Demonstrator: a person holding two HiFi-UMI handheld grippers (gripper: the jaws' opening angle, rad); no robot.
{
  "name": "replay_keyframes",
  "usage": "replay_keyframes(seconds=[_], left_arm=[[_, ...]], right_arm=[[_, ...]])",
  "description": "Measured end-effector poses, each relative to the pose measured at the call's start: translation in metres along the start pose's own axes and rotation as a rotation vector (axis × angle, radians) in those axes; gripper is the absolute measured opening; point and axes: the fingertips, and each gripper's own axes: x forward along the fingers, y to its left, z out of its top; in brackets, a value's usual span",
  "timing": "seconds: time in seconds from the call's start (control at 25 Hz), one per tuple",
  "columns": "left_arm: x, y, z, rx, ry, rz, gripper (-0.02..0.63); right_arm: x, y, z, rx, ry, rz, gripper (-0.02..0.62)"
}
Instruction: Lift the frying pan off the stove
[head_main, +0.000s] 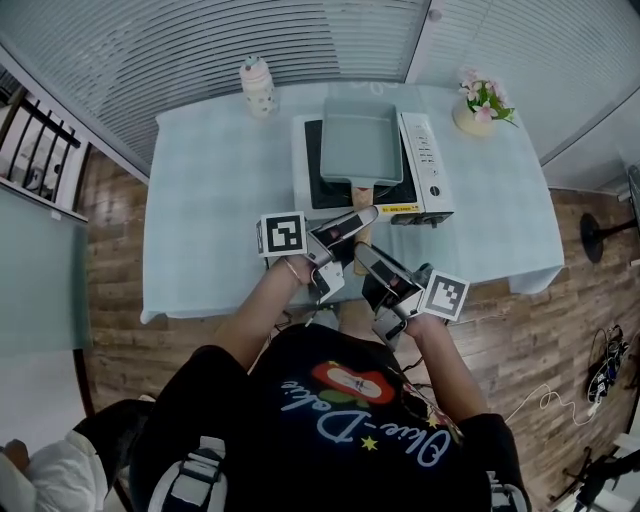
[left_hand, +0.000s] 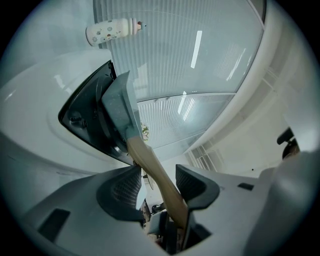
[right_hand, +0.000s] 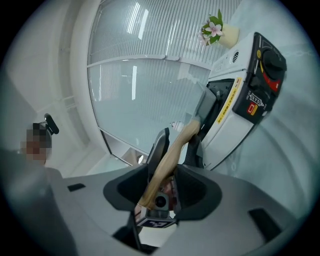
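Bright, even indoor light with only faint shadows. Long pale streaks glint on the ribbed glass wall (left_hand: 197, 50) toward 1 o'clock. Both gripper views bulge like a fisheye inside black corners, and their nearest parts look soft.

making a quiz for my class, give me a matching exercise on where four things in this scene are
Things:
1 bottle
2 flowers
3 pan
4 stove

Places:
a on the stove
b far right corner of the table
c middle of the table
d far left corner of the table

Pairs: 1-d; 2-b; 3-a; 4-c
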Motion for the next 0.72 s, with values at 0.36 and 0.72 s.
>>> replay_keyframes(seconds=[0.36, 0.72], left_arm=[[-0.0021, 0.0049, 0.0005, -0.096, 0.01, 0.014, 0.174], [-0.0043, 0.0049, 0.0023, -0.184, -0.046, 0.011, 0.14]], right_arm=[[0.0063, -0.0041, -0.0064, 0.137, 0.057, 0.04, 0.136], [0.0091, -0.0035, -0.0087, 0.236, 0.062, 0.071, 0.129]])
